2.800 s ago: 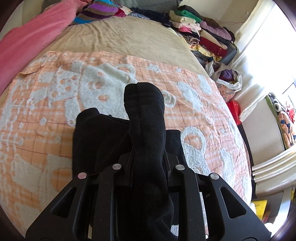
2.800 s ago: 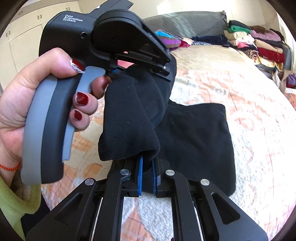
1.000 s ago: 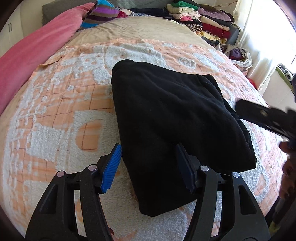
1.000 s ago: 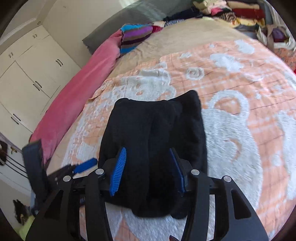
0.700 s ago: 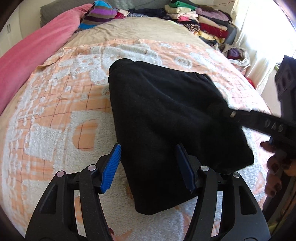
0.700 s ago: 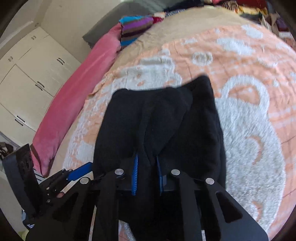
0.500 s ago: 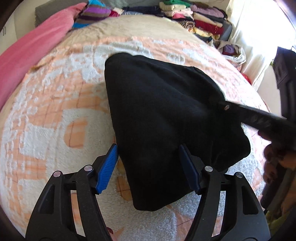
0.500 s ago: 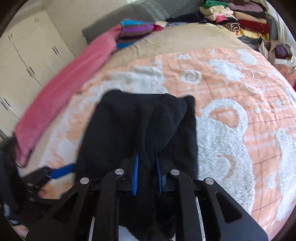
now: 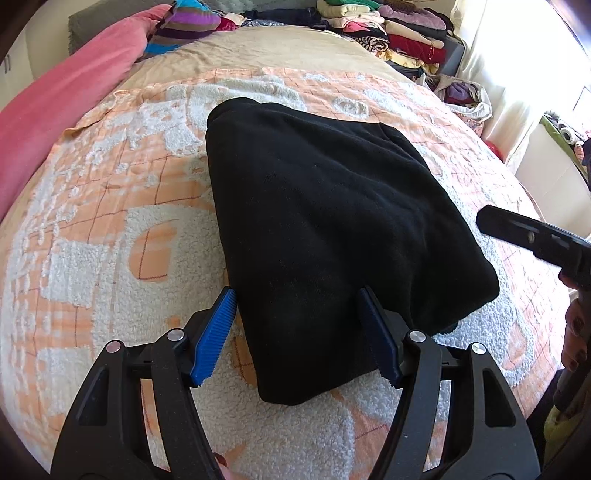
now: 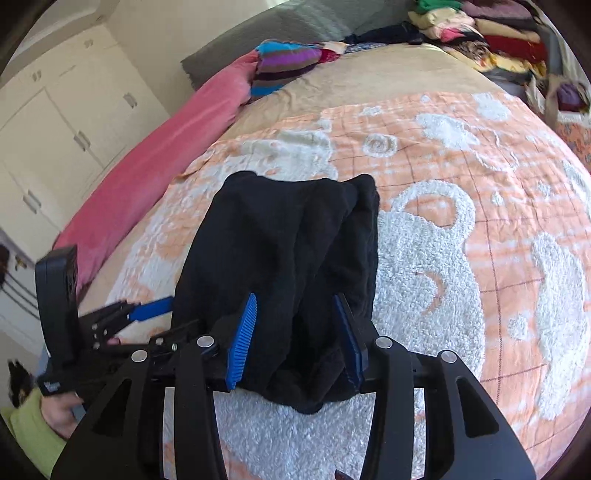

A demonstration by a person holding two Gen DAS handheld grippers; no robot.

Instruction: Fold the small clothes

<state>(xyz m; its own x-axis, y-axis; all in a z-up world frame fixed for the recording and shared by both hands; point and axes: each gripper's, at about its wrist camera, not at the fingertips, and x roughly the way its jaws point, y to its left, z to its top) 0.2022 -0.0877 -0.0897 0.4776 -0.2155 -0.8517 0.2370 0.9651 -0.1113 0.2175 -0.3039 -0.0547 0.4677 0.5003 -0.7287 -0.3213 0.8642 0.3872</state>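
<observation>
A folded black garment (image 9: 325, 221) lies flat on the orange-and-white blanket (image 9: 110, 221) on the bed. My left gripper (image 9: 299, 332) is open, its blue pads either side of the garment's near corner. In the right wrist view the same garment (image 10: 288, 251) shows stacked folds at its near end. My right gripper (image 10: 299, 336) is open, straddling that near end. The right gripper's body shows at the right edge of the left wrist view (image 9: 535, 240); the left gripper shows at the left of the right wrist view (image 10: 147, 308).
A pink blanket (image 9: 55, 103) runs along the bed's left side, with a striped cloth (image 9: 188, 22) beyond it. Stacks of folded clothes (image 9: 399, 33) sit at the far right. A bag of clothes (image 9: 465, 96) stands beside the bed. White cupboards (image 10: 48, 129) line the left wall.
My right gripper was shut on the garment's near folds and has opened and let go. The garment has settled flat. My left gripper stays open at the corner.
</observation>
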